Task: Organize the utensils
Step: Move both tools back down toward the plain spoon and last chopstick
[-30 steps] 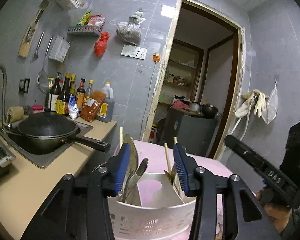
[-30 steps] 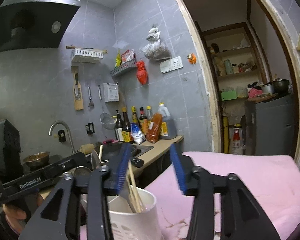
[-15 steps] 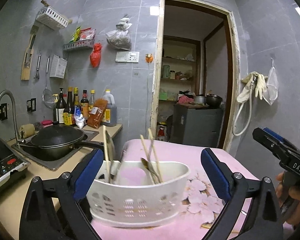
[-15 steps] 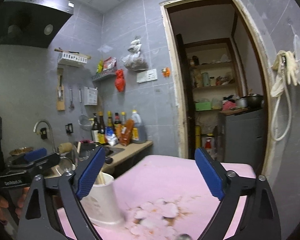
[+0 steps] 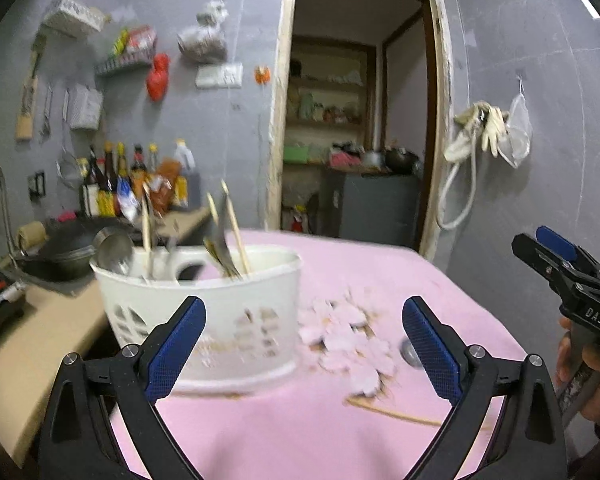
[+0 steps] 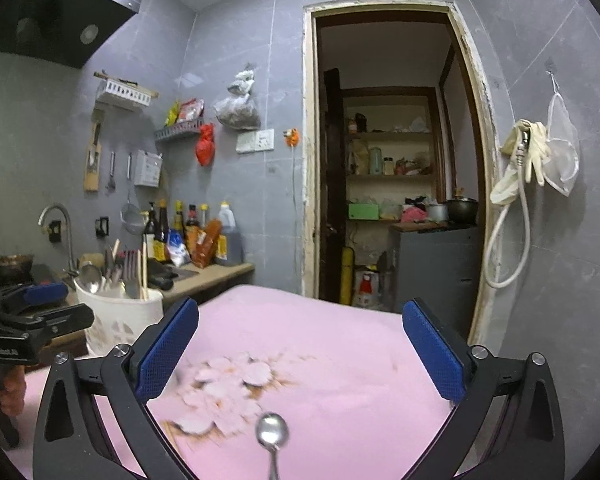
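1. The left gripper (image 5: 302, 344) has just been opening; its fingers stand wide apart with nothing pressed between them.
2. The white basket (image 5: 204, 308) sits on the pink table (image 5: 380, 276) at its left edge, just past the left finger, and holds chopsticks (image 5: 236, 236), a ladle (image 5: 114, 250) and other utensils that are too blurred to name.
3. A lone chopstick (image 5: 392, 412) lies flat on the cloth between the left gripper's fingers.
4. The right gripper (image 6: 300, 352) has likewise just been opening and is spread wide and empty.
5. A spoon (image 6: 273, 434) lies on the table low between its fingers, bowl facing away.
6. Beyond the basket are the counter (image 5: 28, 344), a black pan (image 5: 64, 252) and bottles (image 6: 188, 236).
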The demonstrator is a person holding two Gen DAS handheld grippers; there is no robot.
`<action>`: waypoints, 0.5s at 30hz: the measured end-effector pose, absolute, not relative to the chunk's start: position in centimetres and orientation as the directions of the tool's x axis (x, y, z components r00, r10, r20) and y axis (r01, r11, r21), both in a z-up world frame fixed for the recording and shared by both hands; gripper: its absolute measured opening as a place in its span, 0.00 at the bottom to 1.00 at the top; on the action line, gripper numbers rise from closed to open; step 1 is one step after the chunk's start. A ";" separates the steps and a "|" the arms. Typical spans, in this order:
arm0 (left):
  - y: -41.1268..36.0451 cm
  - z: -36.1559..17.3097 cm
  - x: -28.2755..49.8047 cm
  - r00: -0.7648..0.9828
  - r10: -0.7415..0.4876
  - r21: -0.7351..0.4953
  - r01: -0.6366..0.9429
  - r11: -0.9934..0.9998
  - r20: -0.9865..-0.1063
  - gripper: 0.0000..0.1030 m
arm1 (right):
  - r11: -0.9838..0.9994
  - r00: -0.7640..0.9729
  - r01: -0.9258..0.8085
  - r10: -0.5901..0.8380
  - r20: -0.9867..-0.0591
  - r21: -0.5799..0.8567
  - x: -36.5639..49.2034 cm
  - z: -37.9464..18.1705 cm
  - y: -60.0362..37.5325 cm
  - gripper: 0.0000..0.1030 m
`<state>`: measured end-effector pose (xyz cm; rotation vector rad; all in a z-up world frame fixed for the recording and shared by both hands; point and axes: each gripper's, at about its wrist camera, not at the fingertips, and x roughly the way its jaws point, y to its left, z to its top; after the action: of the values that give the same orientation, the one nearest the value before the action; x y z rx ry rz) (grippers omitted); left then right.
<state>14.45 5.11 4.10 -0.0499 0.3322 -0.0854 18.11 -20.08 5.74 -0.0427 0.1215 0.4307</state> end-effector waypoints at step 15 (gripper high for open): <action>2.7 0.0 16.9 0.775 -0.166 -0.141 0.100 0.985 -0.609 0.94 | 0.899 0.853 -0.437 0.398 -0.338 -0.042 19.6 2.8 -21.8 1.00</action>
<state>16.88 2.71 0.01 -0.1026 0.6686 -0.1443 19.55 -21.83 2.78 -0.1191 0.3298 0.4404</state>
